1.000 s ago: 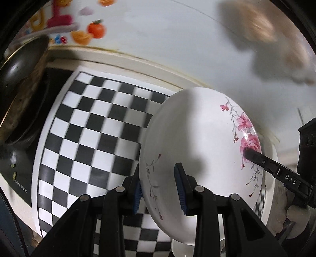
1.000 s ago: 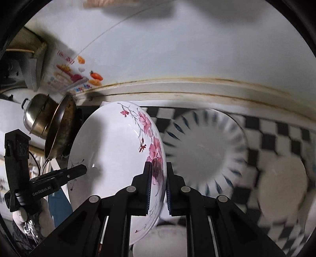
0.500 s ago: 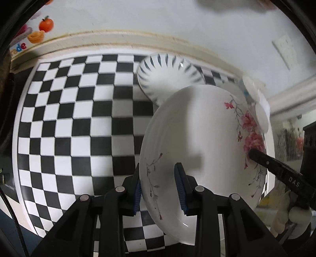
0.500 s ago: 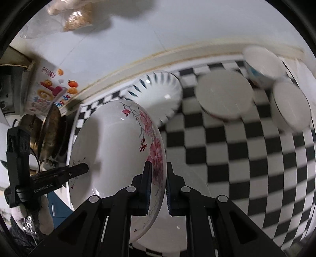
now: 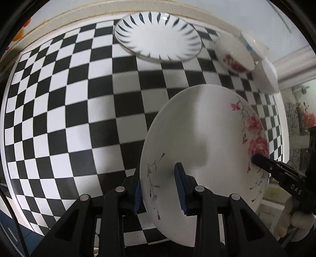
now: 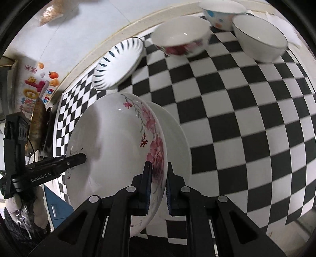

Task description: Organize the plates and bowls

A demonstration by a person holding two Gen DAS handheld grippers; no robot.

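Both grippers [image 5: 159,189] [image 6: 157,184] on opposite rims of floral plate [image 5: 201,142].

A: Plate [image 5: 199,150] between the fingers?
B: White, pink blossoms with grey stems along its rim. Finger pads [image 5: 180,187] blue, gripper bodies black.
A: Surface underneath?
B: Black-and-white checkered cloth [image 5: 65,110].
A: Ahead of the tools?
B: White plate with dark blue radial dashes [image 5: 158,37]. Beside it, white bowl with red flowers [image 6: 180,37], plain white bowl with thin dark rim [image 6: 260,39], white bowl with blue and orange dots [image 6: 221,11].
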